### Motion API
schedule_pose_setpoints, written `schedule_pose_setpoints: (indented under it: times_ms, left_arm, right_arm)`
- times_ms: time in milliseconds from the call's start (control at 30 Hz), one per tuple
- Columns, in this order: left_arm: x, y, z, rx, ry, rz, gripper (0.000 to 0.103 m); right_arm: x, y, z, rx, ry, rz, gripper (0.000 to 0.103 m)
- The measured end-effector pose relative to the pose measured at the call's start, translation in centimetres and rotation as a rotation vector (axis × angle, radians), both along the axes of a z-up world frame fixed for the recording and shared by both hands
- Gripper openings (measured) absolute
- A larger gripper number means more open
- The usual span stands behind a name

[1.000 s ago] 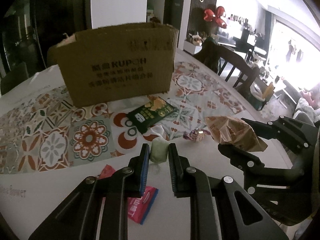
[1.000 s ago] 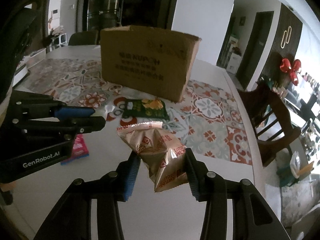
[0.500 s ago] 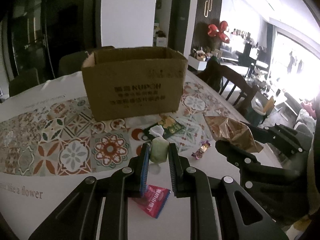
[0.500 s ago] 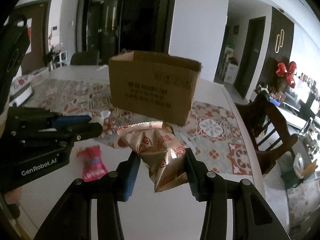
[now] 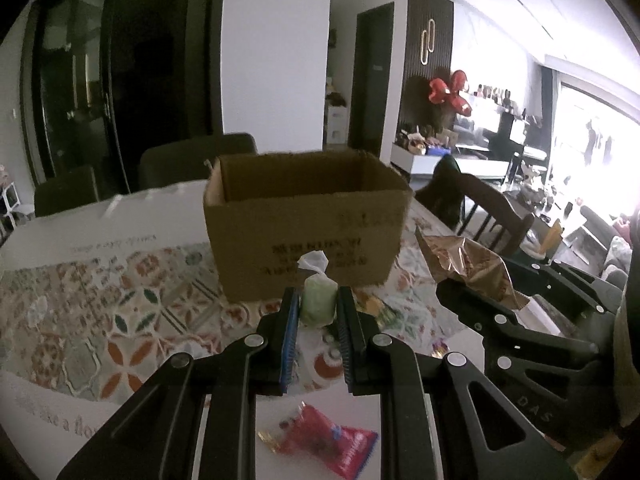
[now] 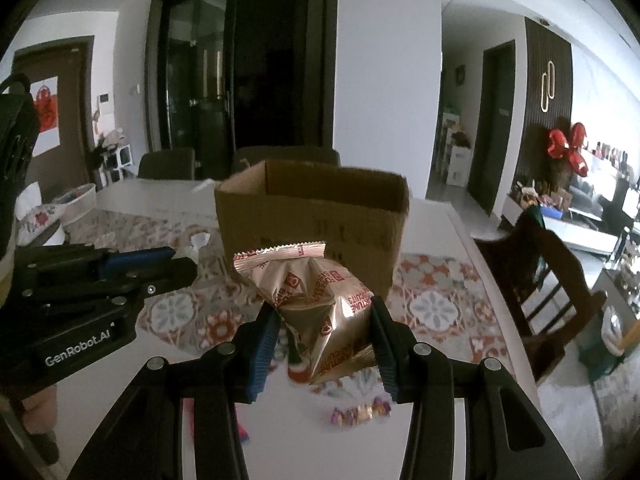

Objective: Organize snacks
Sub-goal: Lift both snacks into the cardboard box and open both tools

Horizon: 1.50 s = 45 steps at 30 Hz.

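One table (image 5: 56, 236) is carrying everything, its white top partly under one patterned mat (image 5: 120, 300); the table's near edge is running out of both views. One open box (image 5: 304, 232) is standing on the mat near the middle, its printed side facing the cameras; the print is blurring too much to read, and its inside is showing only dark bare walls from this low angle, so I cannot tell what is lying in it. Two dark chairs (image 6: 168, 164) are sitting behind the table and one wooden chair (image 6: 552, 280) is standing at its right side.

Two grippers are hanging in front of the box. The right gripper (image 6: 324, 336) is clamping one gold snack bag (image 6: 316, 300) between its pads, crumpled, well above the tabletop. The left gripper (image 5: 318, 312) is squeezing narrowly on one small green sweet (image 5: 318, 304) with a twisted clear wrapper tip sticking up, level with the box's lower front.

Three loose snacks are lying on the table: one red packet (image 5: 328, 440) just below the left gripper, one green packet (image 5: 380, 312) mostly hiding behind the left gripper's right finger, and one small purple-wrapped candy (image 6: 360, 412), smeared by blur beneath the right gripper.
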<state>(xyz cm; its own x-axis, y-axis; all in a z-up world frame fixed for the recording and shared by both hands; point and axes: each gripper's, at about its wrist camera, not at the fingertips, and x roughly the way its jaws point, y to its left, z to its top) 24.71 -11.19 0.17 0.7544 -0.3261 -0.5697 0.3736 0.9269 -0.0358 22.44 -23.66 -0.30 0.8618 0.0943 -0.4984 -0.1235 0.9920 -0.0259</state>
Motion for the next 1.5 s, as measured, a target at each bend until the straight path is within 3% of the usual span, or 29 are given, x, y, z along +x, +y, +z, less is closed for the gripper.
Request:
schedule_pose_setpoints:
  times_ms: [333, 733, 1033, 1433, 1500]
  left_arm:
    - [3.2, 0.3, 2.7, 0.022, -0.103, 0.024, 0.02]
    - [7.9, -0.4, 4.7, 0.037, -0.151, 0.03, 0.02]
    - [12.9, -1.7, 4.8, 0.06, -0.13, 0.034, 0.02]
    - [19.0, -3.1, 3.6, 0.06, -0.01, 0.029, 0.02]
    - [19.4, -3.0, 3.4, 0.071, -0.006, 0.043, 0.032]
  right_arm:
    - [3.2, 0.2, 2.7, -0.019, -0.088, -0.02, 0.045]
    - [8.2, -0.3, 5.0, -0.018, -0.123, 0.002, 0.045]
    - [13.9, -1.6, 5.4, 0.011, -0.067, 0.019, 0.045]
    - [19.4, -2.6, 3.5, 0.018, 0.03, 0.01, 0.046]
    - [19.7, -2.7, 3.4, 0.021, 0.037, 0.01, 0.049]
